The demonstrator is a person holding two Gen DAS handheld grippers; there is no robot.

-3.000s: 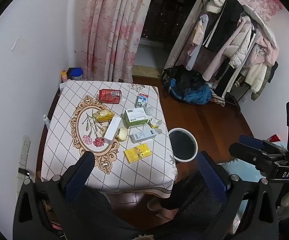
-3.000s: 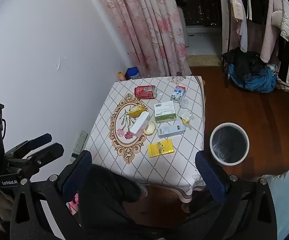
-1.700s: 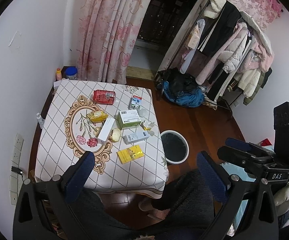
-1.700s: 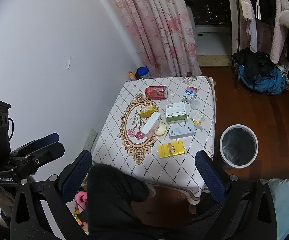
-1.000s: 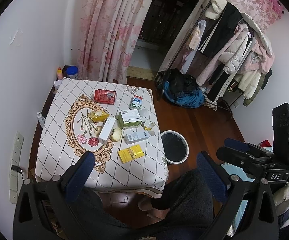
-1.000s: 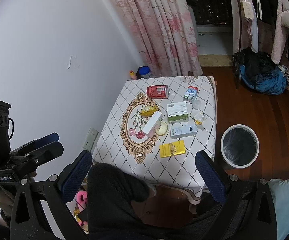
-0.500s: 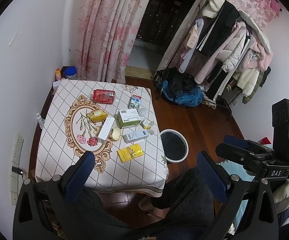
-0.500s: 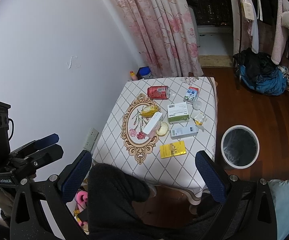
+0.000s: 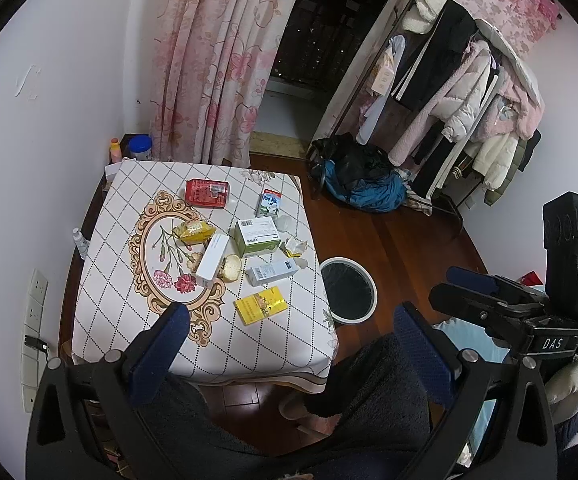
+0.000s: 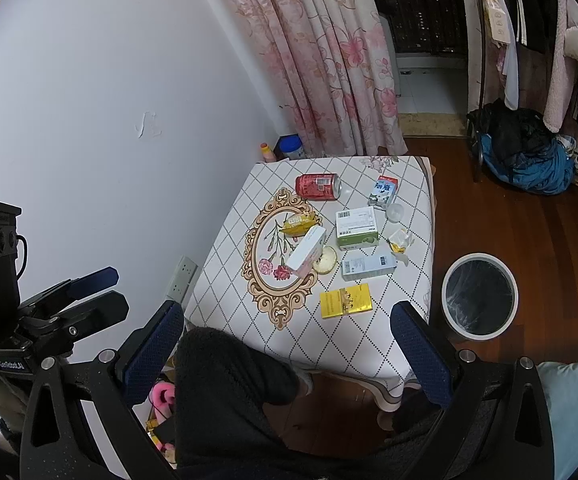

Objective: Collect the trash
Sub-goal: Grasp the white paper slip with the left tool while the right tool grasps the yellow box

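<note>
Trash lies on a small table (image 9: pixel 121 312) with a diamond-pattern cloth: a red can (image 9: pixel 207 193), a milk carton (image 9: pixel 270 203), a green-and-white box (image 9: pixel 256 237), a yellow wrapper (image 9: pixel 193 231), a long white box (image 9: pixel 212 254), a blue-and-white box (image 9: pixel 273 271), a flat yellow box (image 9: pixel 260 305), crumpled paper (image 9: pixel 296 246). A white-rimmed bin (image 9: pixel 348 289) with a black liner stands on the floor right of the table. My left gripper (image 9: pixel 293 344) and my right gripper (image 10: pixel 285 338) are both open and empty, held high above the table's near edge.
A pink floral curtain (image 9: pixel 213 60) hangs behind the table. A clothes rack (image 9: pixel 457 80) with coats stands at the right, a blue-black bundle (image 9: pixel 363 184) below it. A white wall (image 10: pixel 89 120) runs along the left. My dark-clothed legs (image 10: pixel 225 392) are below.
Both views drifted slightly; the table and trash look a little farther and more centred. Nothing on the table moved. Both grippers stayed open.
</note>
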